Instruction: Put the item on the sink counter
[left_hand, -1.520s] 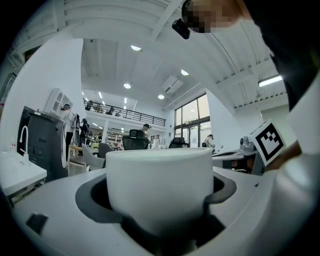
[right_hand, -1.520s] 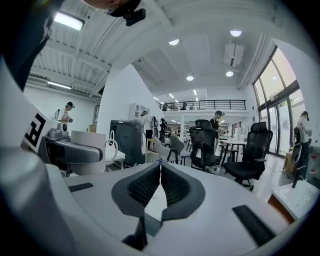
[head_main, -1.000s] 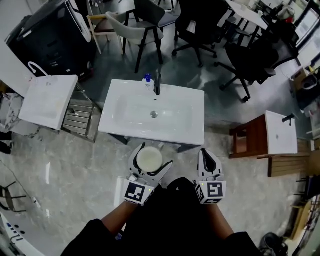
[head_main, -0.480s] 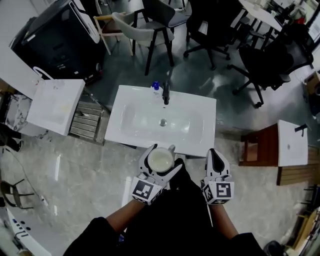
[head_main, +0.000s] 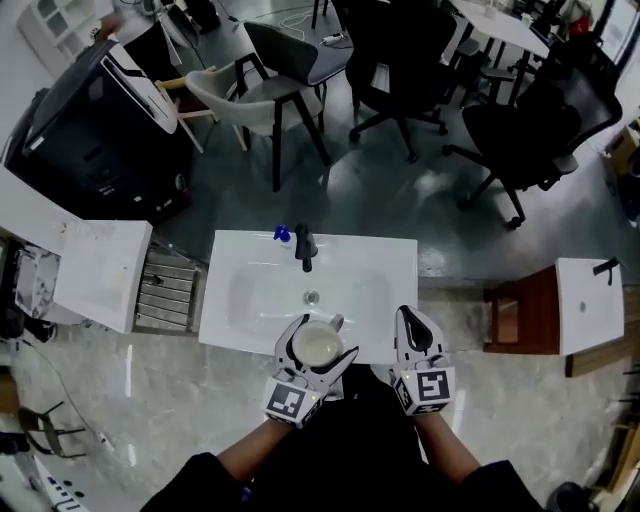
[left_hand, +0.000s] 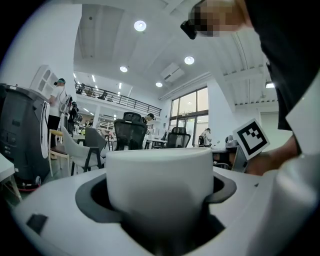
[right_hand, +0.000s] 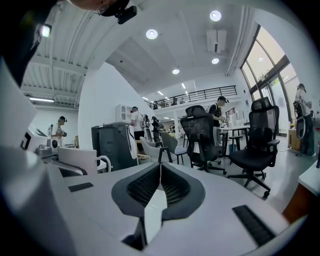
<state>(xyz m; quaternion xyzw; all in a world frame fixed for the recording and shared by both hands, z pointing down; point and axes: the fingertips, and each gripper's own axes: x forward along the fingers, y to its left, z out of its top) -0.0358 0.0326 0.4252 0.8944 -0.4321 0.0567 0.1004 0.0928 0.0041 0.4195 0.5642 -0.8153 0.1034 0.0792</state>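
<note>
My left gripper (head_main: 314, 349) is shut on a white cup (head_main: 315, 346) with a small handle, holding it over the front edge of the white sink counter (head_main: 232, 322). In the left gripper view the white cup (left_hand: 160, 187) fills the space between the jaws of the left gripper (left_hand: 159, 200). My right gripper (head_main: 414, 337) hovers just right of the cup over the counter's front right edge, its jaws pressed together and empty, as the right gripper (right_hand: 159, 187) view also shows. A dark faucet (head_main: 304, 246) stands behind the basin, with a small blue-capped bottle (head_main: 283, 234) next to it.
A second white counter (head_main: 98, 272) with a metal rack stands to the left, a wooden stand with a white top (head_main: 585, 291) to the right. A big black appliance (head_main: 95, 130), a chair (head_main: 245, 95) and office chairs (head_main: 530, 125) lie beyond the sink.
The view has shifted forward, so the sink counter is closer under both grippers. The cup in my left gripper now hangs over the counter's front edge instead of in front of it.
</note>
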